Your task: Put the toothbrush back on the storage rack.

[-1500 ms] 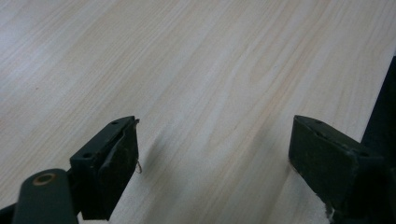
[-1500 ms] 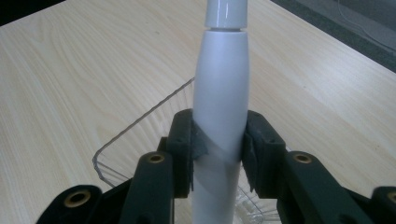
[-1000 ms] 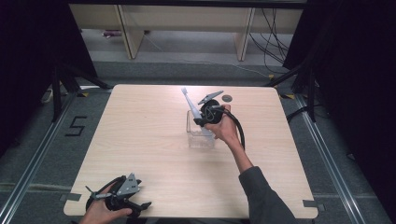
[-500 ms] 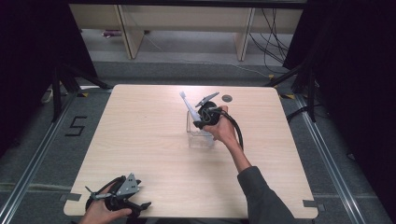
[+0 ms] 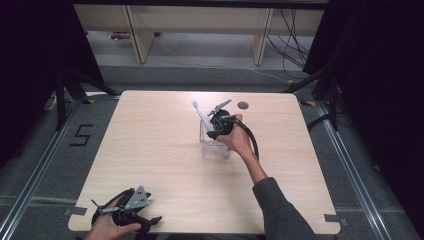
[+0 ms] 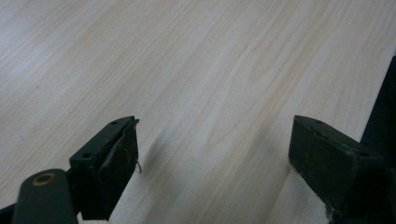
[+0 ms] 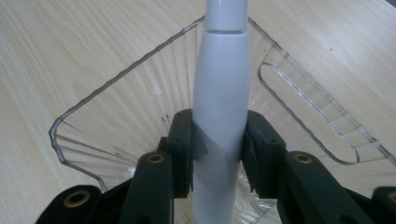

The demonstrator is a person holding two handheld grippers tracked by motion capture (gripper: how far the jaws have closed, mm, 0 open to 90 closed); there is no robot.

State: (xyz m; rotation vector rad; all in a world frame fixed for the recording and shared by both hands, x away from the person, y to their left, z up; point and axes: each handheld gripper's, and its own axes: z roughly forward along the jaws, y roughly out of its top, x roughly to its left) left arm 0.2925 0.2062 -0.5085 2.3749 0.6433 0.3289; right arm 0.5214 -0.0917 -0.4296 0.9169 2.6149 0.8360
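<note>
While left gripper (image 6: 215, 154) gapes, right gripper (image 7: 219, 140) clenched on smooth white, perhaps plastic, handle (image 7: 220, 102) over ribbed clear holder (image 7: 116, 126).

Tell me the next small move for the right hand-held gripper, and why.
Probably lower it a little further, then open. The right hand-held gripper is clamped on the white tube, held over the clear plastic container. The tube's lower end is hidden, so whether it rests on the container's floor is unclear.
</note>
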